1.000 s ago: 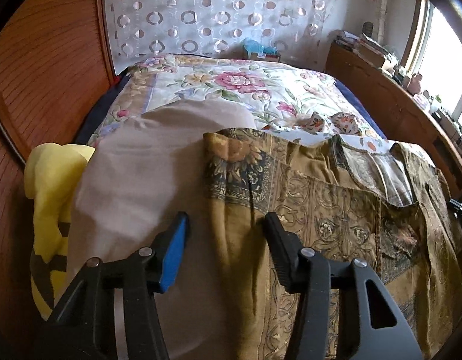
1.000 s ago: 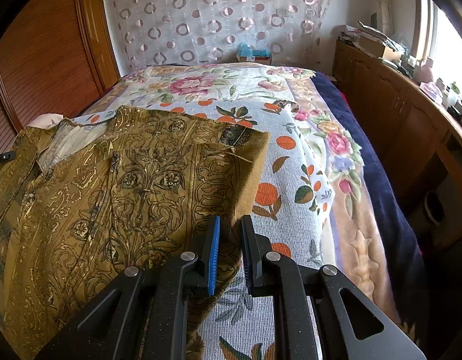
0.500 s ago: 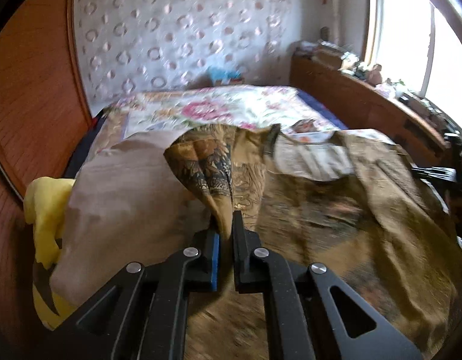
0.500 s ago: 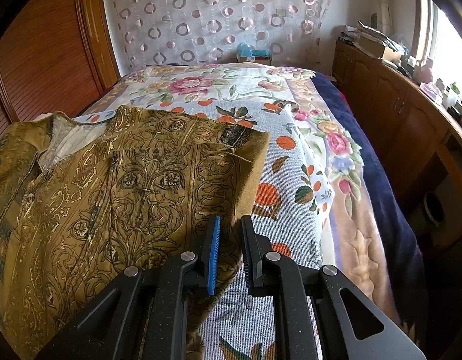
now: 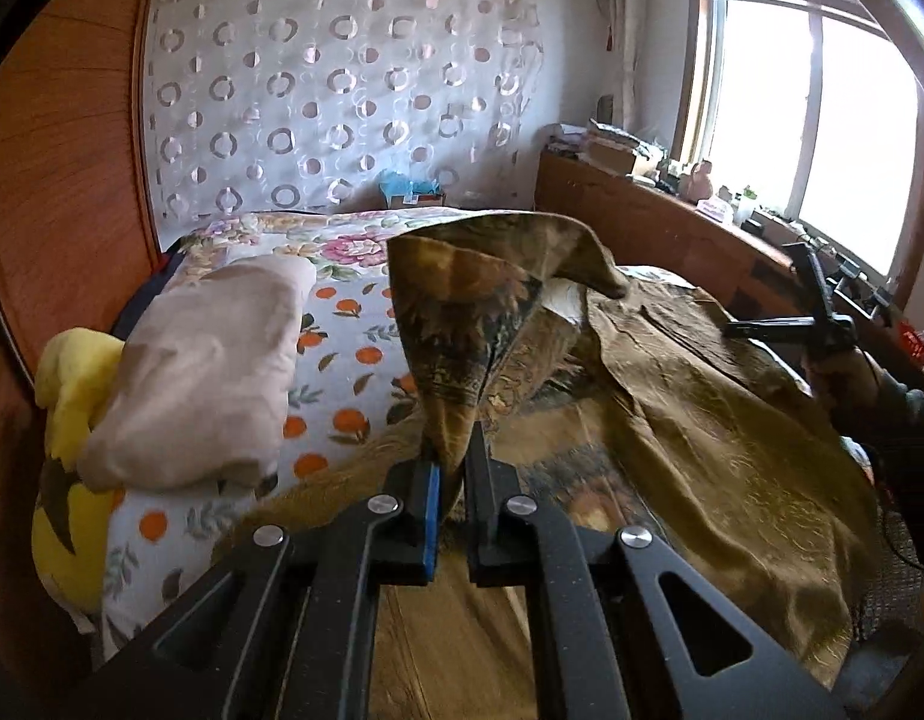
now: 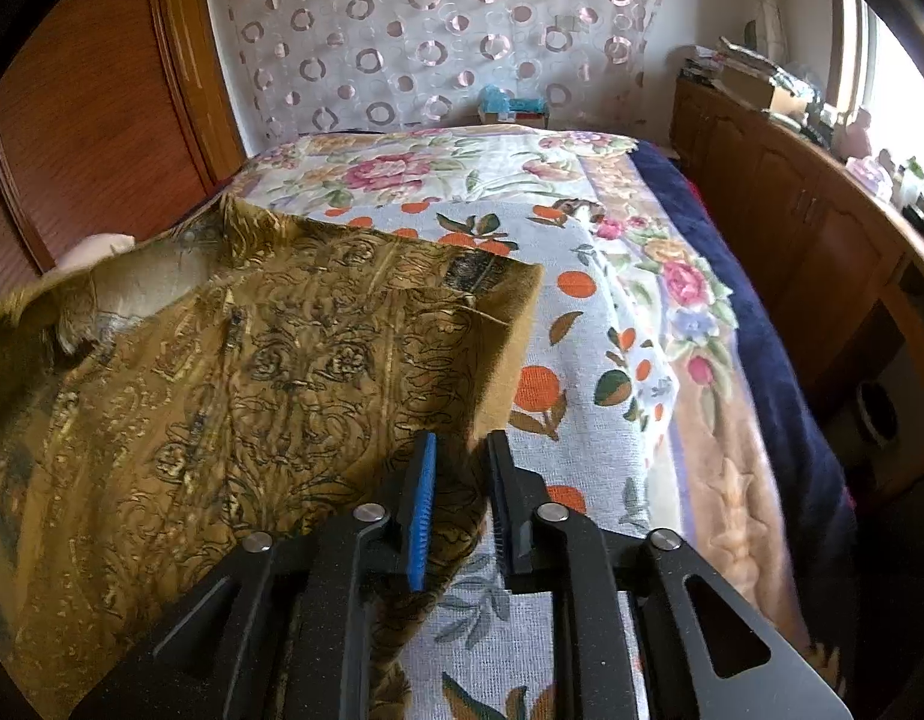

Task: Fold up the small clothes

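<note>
A gold-brown brocade garment [image 5: 702, 432] lies spread on the bed. My left gripper [image 5: 453, 468] is shut on its left part, a sleeve or side flap [image 5: 468, 324], which stands lifted in a cone above the rest. In the right wrist view the same garment [image 6: 252, 372] covers the left half of the bed, its pale lining showing at the collar. My right gripper [image 6: 460, 468] sits at the garment's right edge. Its jaws are opening, and a fold of that edge lies loosely in the gap between them.
An orange-print cover [image 6: 588, 312] lies over a floral quilt on the bed. A folded beige cloth [image 5: 210, 372] and a yellow cushion [image 5: 72, 372] sit at the left. A wooden cabinet [image 6: 792, 240] runs along the right, a wooden wardrobe [image 5: 60, 180] along the left. A person's hand [image 5: 846, 369] is at the far right.
My left gripper closed on the garment's left part and carried it up and rightward, baring the orange-print cover beside the beige cloth. My right gripper stayed put and its jaws parted wider.
</note>
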A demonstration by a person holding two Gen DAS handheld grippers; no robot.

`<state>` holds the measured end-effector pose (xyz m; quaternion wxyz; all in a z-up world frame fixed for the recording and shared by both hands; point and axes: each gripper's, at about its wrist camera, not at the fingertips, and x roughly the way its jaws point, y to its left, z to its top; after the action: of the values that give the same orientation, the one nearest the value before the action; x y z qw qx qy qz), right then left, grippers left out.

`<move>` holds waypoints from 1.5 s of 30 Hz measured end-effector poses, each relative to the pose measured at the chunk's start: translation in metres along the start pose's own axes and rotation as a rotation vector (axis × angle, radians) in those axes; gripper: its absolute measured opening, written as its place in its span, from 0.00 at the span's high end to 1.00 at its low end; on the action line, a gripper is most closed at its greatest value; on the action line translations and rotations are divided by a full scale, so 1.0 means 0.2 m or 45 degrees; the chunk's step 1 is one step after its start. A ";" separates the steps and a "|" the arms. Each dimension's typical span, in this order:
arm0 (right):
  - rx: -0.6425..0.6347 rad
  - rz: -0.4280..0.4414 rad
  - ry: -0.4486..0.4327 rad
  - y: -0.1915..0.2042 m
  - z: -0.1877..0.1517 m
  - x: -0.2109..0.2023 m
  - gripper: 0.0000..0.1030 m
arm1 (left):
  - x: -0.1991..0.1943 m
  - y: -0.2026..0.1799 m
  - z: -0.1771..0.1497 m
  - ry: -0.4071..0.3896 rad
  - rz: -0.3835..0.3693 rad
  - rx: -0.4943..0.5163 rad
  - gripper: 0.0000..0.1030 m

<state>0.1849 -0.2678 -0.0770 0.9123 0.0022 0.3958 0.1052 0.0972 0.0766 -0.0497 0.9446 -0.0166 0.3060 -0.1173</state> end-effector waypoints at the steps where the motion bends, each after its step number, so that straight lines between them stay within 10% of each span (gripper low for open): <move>1: -0.003 0.022 0.001 0.00 0.01 0.01 0.69 | -0.01 0.00 -0.01 -0.006 -0.003 -0.004 0.93; 7: -0.036 -0.046 0.031 0.00 0.10 0.10 0.58 | -0.06 0.02 0.01 -0.039 0.005 -0.016 0.93; 10: -0.027 -0.050 0.028 0.02 0.12 0.10 0.96 | -0.09 0.03 0.00 -0.061 0.013 -0.026 0.94; 16: -0.090 0.012 -0.189 0.11 0.07 -0.22 0.97 | -0.23 0.09 -0.04 -0.133 0.043 -0.065 0.94; 25: -0.174 0.071 -0.392 0.15 -0.28 -0.76 0.98 | -0.44 0.25 -0.12 -0.192 0.115 -0.141 0.94; 35: -0.184 0.119 -0.324 0.07 -0.68 -0.95 0.98 | -0.55 0.26 -0.26 -0.134 0.124 -0.146 0.94; 45: -0.212 0.050 -0.147 0.01 -0.64 -0.90 0.91 | -0.54 0.41 -0.35 -0.068 0.266 -0.179 0.57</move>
<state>-0.0271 -0.3098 -0.0345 0.9284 -0.0598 0.3324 0.1551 -0.0111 0.1836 -0.0518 0.9561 -0.0538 0.2882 0.0038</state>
